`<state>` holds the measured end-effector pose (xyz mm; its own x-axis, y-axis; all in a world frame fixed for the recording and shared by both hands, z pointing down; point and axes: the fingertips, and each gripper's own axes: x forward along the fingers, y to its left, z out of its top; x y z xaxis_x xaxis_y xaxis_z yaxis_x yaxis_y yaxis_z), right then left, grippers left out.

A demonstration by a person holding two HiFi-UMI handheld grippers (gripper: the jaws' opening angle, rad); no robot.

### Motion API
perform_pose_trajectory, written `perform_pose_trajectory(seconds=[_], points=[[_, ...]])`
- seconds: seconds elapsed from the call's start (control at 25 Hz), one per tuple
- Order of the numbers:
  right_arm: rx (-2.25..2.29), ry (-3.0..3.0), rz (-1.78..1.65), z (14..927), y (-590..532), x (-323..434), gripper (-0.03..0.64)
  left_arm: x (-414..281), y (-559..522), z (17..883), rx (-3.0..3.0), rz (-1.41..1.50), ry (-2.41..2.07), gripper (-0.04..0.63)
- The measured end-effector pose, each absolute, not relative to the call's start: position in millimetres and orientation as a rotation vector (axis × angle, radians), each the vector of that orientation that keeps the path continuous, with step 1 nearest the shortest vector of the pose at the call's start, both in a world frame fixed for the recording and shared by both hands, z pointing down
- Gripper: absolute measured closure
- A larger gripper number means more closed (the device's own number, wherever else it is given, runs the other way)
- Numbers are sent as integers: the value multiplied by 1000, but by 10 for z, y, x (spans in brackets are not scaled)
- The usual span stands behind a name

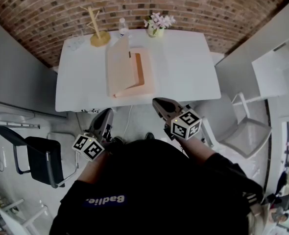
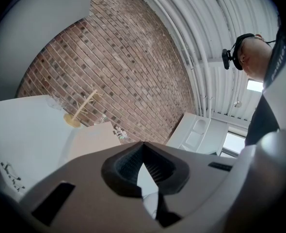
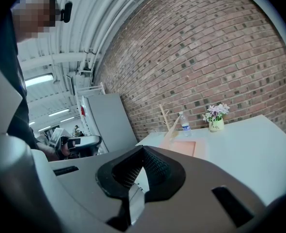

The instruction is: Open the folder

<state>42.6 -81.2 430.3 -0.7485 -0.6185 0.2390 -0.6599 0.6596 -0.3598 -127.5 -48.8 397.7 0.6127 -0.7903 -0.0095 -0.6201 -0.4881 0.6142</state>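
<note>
well ahead of both pairs of fingers, the folder [image 1: 130, 77] lies on the white surface [image 1: 183, 67], cover tilted up; left gripper [image 1: 107, 113] and right gripper [image 1: 158, 102] have fingers pressed together, empty

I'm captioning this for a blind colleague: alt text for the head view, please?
A pinkish folder lies on a white table with its cover partly raised. The left gripper and the right gripper hover shut and empty short of the table's near edge. A wooden stand, a water bottle and potted flowers line its far edge.
</note>
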Motion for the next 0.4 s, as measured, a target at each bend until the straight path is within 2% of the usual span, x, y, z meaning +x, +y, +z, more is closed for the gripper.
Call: perform_pose_trajectory(seconds=[0.4], points=[[1080, -2774, 668, 4322, -841, 404, 589, -1289, -524, 3995, 2268, -385, -1108, 594]])
